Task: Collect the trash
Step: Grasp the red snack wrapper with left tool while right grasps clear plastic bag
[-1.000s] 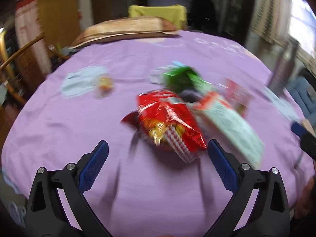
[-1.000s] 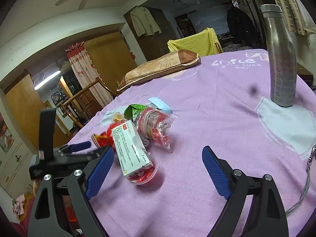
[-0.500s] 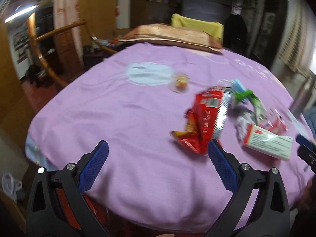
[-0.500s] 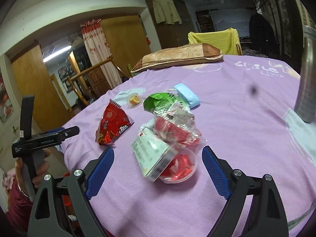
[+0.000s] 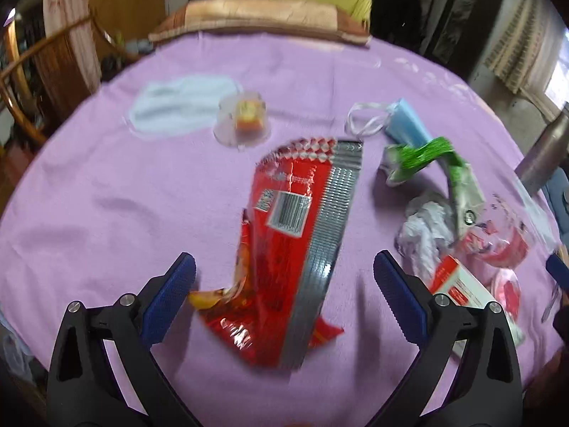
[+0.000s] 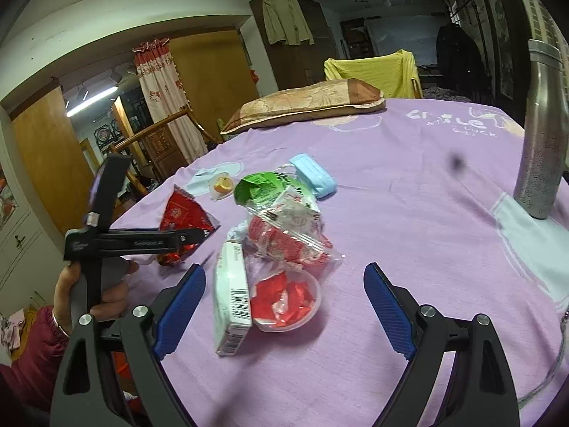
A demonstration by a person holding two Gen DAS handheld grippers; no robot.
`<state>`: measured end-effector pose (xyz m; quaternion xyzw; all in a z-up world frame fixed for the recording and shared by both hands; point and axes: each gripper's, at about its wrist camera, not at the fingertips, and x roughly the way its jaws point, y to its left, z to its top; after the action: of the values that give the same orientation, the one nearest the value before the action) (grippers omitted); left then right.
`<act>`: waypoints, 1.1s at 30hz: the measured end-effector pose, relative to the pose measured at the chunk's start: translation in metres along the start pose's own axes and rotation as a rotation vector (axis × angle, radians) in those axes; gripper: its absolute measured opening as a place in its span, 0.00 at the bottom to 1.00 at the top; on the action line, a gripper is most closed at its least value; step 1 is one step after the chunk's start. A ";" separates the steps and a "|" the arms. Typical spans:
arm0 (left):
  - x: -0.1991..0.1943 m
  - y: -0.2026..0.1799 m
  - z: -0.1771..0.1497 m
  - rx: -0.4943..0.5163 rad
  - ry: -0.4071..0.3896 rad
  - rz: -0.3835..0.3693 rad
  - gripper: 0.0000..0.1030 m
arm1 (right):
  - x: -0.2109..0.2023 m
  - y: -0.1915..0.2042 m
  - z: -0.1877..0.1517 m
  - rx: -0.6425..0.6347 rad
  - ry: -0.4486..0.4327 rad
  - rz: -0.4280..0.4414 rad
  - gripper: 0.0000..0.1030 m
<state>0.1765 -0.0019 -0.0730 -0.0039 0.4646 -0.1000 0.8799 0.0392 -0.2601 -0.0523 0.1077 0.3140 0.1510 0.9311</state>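
Left of the red snack bag point(image 5: 298, 249) bare purple tablecloth point(image 5: 106, 195) runs to the table edge. The bag lies lengthwise, away from the wide-open left gripper point(image 5: 284, 295). Right of it, clustered wrappers and a white box point(image 6: 231, 295) sit before the open, empty right gripper point(image 6: 284, 302).

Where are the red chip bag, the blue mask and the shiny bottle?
red chip bag point(image 5: 284, 210): left wrist view, barcode.
blue mask point(image 6: 313, 176): right wrist view, folded middle.
shiny bottle point(image 6: 542, 149): right wrist view, body.

Left hand-held gripper point(image 5: 284, 277) spread wide, right hand-held gripper point(image 6: 284, 291) likewise, both empty
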 end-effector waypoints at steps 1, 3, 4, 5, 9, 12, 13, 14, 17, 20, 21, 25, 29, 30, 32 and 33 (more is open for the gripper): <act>0.003 0.001 0.000 -0.007 0.009 -0.004 0.93 | 0.000 -0.002 0.000 0.003 0.001 -0.006 0.86; 0.004 0.003 -0.003 -0.002 0.000 -0.001 0.82 | 0.001 -0.005 0.001 0.018 0.007 -0.006 0.86; 0.002 0.006 -0.005 0.005 -0.005 0.002 0.72 | 0.003 -0.007 0.002 0.027 0.012 0.001 0.86; 0.000 0.009 -0.006 0.006 -0.015 0.008 0.62 | 0.004 -0.008 0.003 0.034 0.017 0.005 0.86; -0.020 0.027 -0.010 -0.029 -0.066 -0.053 0.47 | 0.013 -0.009 0.009 0.044 0.036 0.002 0.86; -0.037 0.038 -0.013 -0.038 -0.112 -0.040 0.46 | 0.026 -0.004 0.017 0.037 0.061 0.001 0.86; -0.042 0.041 -0.014 -0.044 -0.123 -0.034 0.46 | 0.032 -0.001 0.020 0.030 0.071 -0.001 0.86; -0.047 0.045 -0.016 -0.052 -0.132 -0.034 0.46 | 0.038 0.002 0.023 0.023 0.081 -0.007 0.86; -0.056 0.054 -0.019 -0.066 -0.149 -0.041 0.46 | 0.060 0.008 0.029 0.004 0.128 -0.025 0.86; -0.052 0.057 -0.022 -0.065 -0.141 -0.039 0.45 | 0.075 0.008 0.030 0.013 0.161 -0.035 0.85; -0.050 0.056 -0.023 -0.060 -0.133 -0.042 0.45 | 0.078 0.007 0.030 0.020 0.170 -0.026 0.67; -0.042 0.050 -0.029 -0.031 -0.128 -0.023 0.48 | 0.071 0.001 0.031 0.049 0.133 0.006 0.48; -0.044 0.049 -0.028 -0.034 -0.137 -0.026 0.47 | 0.045 0.008 0.036 0.018 0.040 0.023 0.48; -0.045 0.051 -0.027 -0.041 -0.141 -0.031 0.47 | 0.037 0.010 0.037 0.013 0.020 0.031 0.48; -0.052 0.053 -0.025 -0.055 -0.167 -0.024 0.46 | 0.027 0.012 0.040 0.009 -0.003 0.034 0.48; -0.056 0.054 -0.025 -0.059 -0.180 -0.018 0.46 | 0.021 0.013 0.040 0.007 -0.017 0.039 0.48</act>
<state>0.1347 0.0636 -0.0463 -0.0429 0.3865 -0.0937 0.9165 0.0773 -0.2444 -0.0287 0.1183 0.3046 0.1671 0.9302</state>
